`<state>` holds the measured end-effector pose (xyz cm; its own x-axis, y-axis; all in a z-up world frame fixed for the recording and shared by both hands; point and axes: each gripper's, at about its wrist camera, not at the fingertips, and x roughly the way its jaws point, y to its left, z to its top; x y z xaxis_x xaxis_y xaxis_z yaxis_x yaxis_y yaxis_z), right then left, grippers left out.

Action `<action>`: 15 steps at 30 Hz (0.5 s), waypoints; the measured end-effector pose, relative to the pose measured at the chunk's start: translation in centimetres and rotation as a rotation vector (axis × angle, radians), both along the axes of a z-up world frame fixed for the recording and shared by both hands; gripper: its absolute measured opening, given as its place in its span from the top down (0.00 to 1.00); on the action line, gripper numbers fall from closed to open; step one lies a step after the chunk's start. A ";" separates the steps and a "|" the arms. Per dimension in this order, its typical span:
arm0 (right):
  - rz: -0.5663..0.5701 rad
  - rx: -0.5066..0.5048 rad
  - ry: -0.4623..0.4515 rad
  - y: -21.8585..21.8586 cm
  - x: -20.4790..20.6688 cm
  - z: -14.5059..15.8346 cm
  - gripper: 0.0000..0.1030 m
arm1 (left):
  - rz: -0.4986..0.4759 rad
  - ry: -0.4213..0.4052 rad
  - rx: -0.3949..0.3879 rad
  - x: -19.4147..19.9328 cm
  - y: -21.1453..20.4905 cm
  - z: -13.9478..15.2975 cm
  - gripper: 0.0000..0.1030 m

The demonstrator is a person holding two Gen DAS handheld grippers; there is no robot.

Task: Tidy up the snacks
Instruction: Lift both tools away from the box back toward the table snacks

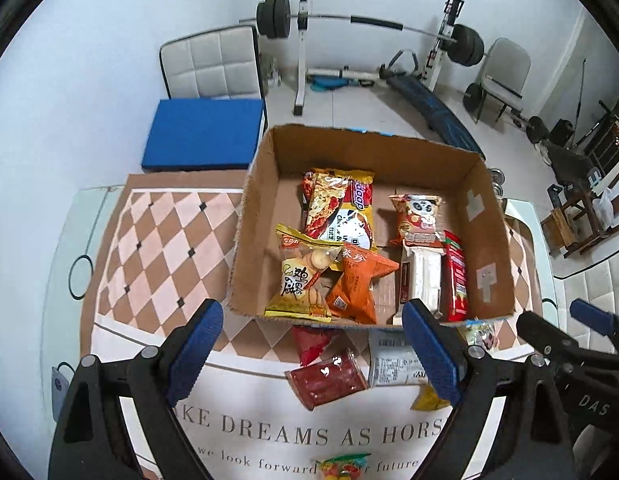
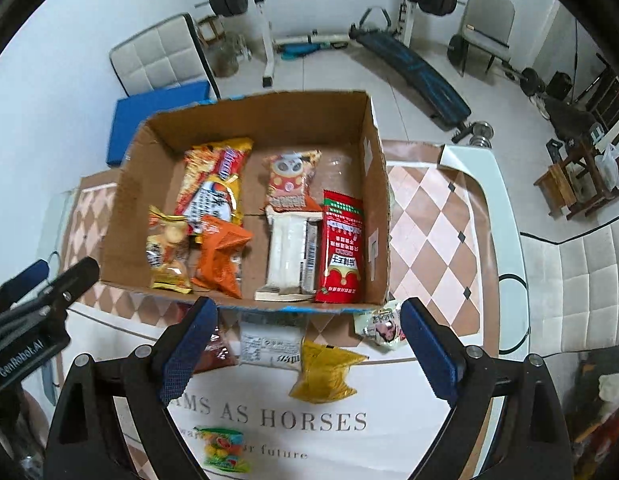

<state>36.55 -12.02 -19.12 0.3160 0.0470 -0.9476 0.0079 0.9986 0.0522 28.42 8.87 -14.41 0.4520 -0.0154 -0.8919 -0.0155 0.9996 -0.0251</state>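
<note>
An open cardboard box (image 1: 389,160) (image 2: 269,120) stands on the table and holds several snack packs, among them an orange triangular bag (image 1: 359,284) (image 2: 221,258) and a red sachet (image 1: 455,276) (image 2: 341,248). Loose on the cloth in front of it lie a dark red packet (image 1: 327,378), a white packet (image 1: 389,364) (image 2: 269,346), a yellow packet (image 2: 323,372), a small pale packet (image 2: 383,324) and a colourful candy pack (image 2: 223,450). My left gripper (image 1: 315,354) hangs open above the dark red and white packets. My right gripper (image 2: 309,350) hangs open above the yellow packet. Neither holds anything.
The table wears a diamond-patterned cloth (image 1: 157,248) with printed lettering near me. Behind the table are a blue cushion (image 1: 201,136) on a white chair, a barbell rack (image 1: 305,40) and a sit-up bench. A white padded seat (image 2: 581,288) stands to the right.
</note>
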 end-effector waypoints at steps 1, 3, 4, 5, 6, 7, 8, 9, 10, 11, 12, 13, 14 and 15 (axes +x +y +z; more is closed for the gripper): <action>0.002 0.000 -0.014 0.1 -0.5 0.6 0.08 | -0.003 -0.011 0.001 -0.6 0.0 0.5 0.11; 0.007 0.006 -0.035 0.1 -1.7 1.7 0.08 | -0.012 -0.015 0.002 -1.7 -0.1 1.3 0.11; 0.006 0.012 -0.041 0.1 -2.1 2.1 0.08 | -0.015 -0.024 -0.002 -2.2 -0.1 1.7 0.11; 0.007 0.019 -0.051 0.2 -2.8 2.6 0.08 | -0.017 -0.028 -0.001 -2.6 -0.3 2.0 0.11; 0.006 0.022 -0.056 0.2 -3.2 2.9 0.08 | -0.019 -0.036 0.002 -3.1 -0.3 2.3 0.11; 0.006 0.025 -0.062 0.2 -3.6 3.2 0.08 | -0.024 -0.046 0.005 -3.6 -0.5 2.8 0.11; 0.004 0.032 -0.065 0.2 -4.1 3.4 0.08 | -0.026 -0.050 0.007 -4.0 -0.5 3.0 0.11; 0.003 0.046 -0.064 0.2 -4.5 3.6 0.08 | -0.028 -0.053 0.009 -4.3 -0.7 3.2 0.11; 0.002 0.055 -0.060 0.2 -4.9 3.7 0.08 | -0.033 -0.051 0.010 -4.7 -0.7 3.3 0.11; 0.000 0.067 -0.054 0.1 -5.4 3.7 0.08 | -0.036 -0.045 0.012 -5.0 -0.8 3.3 0.11; -0.002 0.075 -0.045 0.0 -5.8 3.6 0.08 | -0.039 -0.032 0.015 -5.5 -0.7 3.1 0.11; 0.001 0.082 -0.033 0.0 -6.1 3.4 0.08 | -0.043 -0.008 0.015 -6.0 -0.7 2.6 0.11; 0.001 0.090 -0.012 -0.2 -6.7 2.9 0.08 | -0.048 0.021 0.016 -6.5 -0.7 2.0 0.11; -0.003 0.099 0.012 -0.4 -7.3 2.3 0.08 | -0.056 0.069 0.013 -7.1 -0.6 0.8 0.11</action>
<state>29.30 -12.41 -16.81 0.3051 0.1400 -0.9420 0.0124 0.9885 0.1509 21.29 8.24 -13.61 0.3879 -0.0271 -0.9213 0.0394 0.9991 -0.0128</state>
